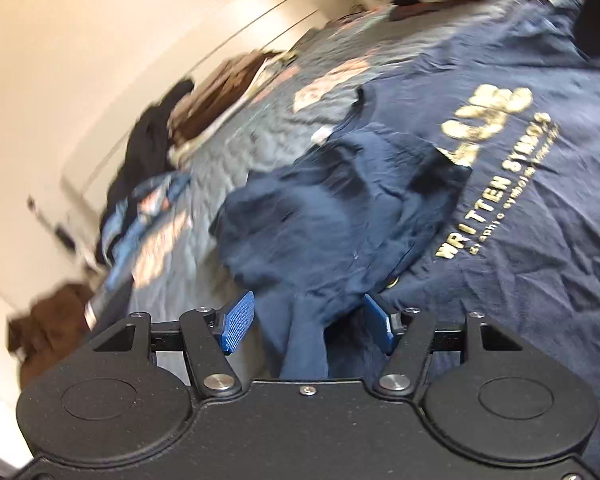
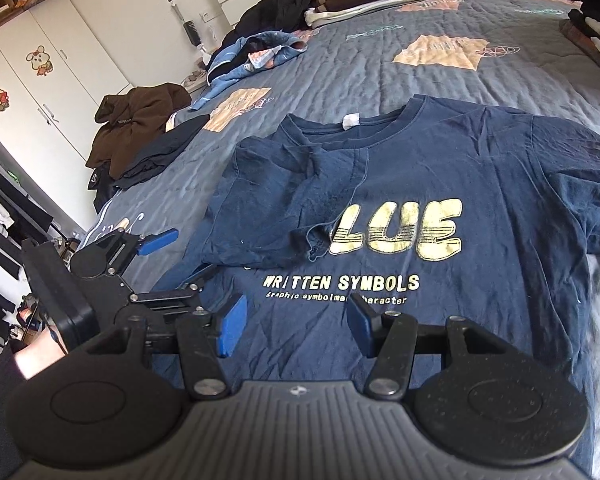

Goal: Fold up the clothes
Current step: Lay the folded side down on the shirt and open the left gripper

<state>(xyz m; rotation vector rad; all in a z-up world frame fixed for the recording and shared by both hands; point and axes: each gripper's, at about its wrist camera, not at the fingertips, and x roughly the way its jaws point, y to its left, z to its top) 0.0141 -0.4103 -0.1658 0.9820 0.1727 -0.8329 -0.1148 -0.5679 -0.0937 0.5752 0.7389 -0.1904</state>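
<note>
In the left wrist view, your left gripper [image 1: 308,322] was low at the left side of the shirt [image 1: 500,200], and its jaws stood about half apart with a fold of the navy cloth lying loose between the pads [image 1: 238,322]; they did not press it. I think you opened them there so the folded sleeve [image 1: 320,216] could stay on the chest, near the gold print. The picture was blurred, so the bed [image 1: 236,152] behind was not sharp. In the right wrist view, your right gripper [image 2: 296,330] hung over the lower part of the shirt [image 2: 500,184], jaws half apart and empty. The shirt lay face up and flat on the bed [image 2: 340,72], its left sleeve [image 2: 272,208] already turned inward and covering the first letter of the print. Your left gripper [image 2: 182,250] was beside that fold. The right sleeve was not yet folded, so probably the right gripper waited for this.
</note>
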